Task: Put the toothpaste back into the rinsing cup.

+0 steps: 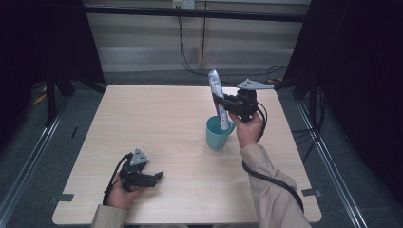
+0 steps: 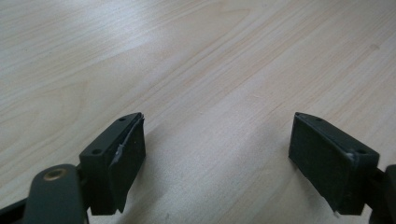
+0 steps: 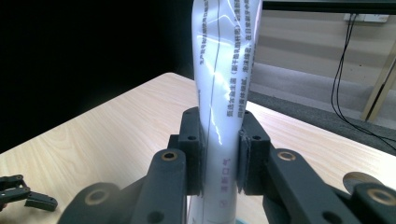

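Pinching soft, light, slippery sachet (image 3: pixel 223 93) mid-length in closed right gripper (image 3: pixel 220 154), lower end inside teal mug (image 1: pixel 216 135) below; left gripper (image 2: pixel 217 158) wide open, empty.

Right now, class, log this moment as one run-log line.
right hand-held gripper: shut on white tube | tube: upright, lower end in teal mug | left hand-held gripper: open, idle on table

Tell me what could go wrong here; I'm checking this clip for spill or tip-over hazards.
1. The right hand-held gripper pinches the soft sachet at mid-height; it may buckle or slip as it is pushed down.
2. The sachet's lower end is in the cup, which stands free; a sideways tug could tip it.
3. The left hand-held gripper lies open, far off, not steadying the cup.
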Motion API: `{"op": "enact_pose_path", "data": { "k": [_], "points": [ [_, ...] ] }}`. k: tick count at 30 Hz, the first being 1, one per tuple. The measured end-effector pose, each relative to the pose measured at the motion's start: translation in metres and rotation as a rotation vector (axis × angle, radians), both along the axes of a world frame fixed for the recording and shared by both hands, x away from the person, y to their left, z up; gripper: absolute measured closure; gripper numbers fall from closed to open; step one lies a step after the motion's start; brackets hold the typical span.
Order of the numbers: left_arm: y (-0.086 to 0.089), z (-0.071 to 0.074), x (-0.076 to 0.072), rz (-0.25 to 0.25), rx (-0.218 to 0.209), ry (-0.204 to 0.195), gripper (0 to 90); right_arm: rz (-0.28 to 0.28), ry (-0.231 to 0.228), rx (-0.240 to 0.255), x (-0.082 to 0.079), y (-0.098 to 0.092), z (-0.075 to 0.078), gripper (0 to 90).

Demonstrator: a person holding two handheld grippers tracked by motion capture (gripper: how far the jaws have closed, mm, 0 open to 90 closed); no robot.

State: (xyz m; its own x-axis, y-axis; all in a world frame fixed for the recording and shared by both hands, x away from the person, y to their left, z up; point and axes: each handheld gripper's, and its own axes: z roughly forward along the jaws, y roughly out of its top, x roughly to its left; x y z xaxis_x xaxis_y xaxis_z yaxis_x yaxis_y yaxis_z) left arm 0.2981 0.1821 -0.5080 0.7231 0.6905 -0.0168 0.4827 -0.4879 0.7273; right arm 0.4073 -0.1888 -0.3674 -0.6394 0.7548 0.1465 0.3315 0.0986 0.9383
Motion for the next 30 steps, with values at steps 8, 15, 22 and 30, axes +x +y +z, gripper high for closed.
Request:
{"op": "enact_pose_path", "data": {
  "k": [8,15,22,30],
  "points": [
    [0.0,0.0,0.0,0.0,0.0,0.0,18.4,-0.005,-0.001,-0.016,0.001,0.0007,-0.0021,75.0],
    [0.0002,0.0001,0.0,-0.004,0.003,0.0,18.4,-0.016,0.0,-0.029,0.0043,0.0015,-0.0051,75.0],
    [0.0002,0.0001,-0.0001,-0.004,0.003,0.0,18.4,-0.019,-0.001,-0.033,0.0055,0.003,-0.0087,74.8],
    [0.0003,0.0001,-0.0001,-0.004,0.003,0.0,18.4,-0.016,-0.006,-0.039,0.0067,0.0053,-0.0099,74.4]
  ]
}}
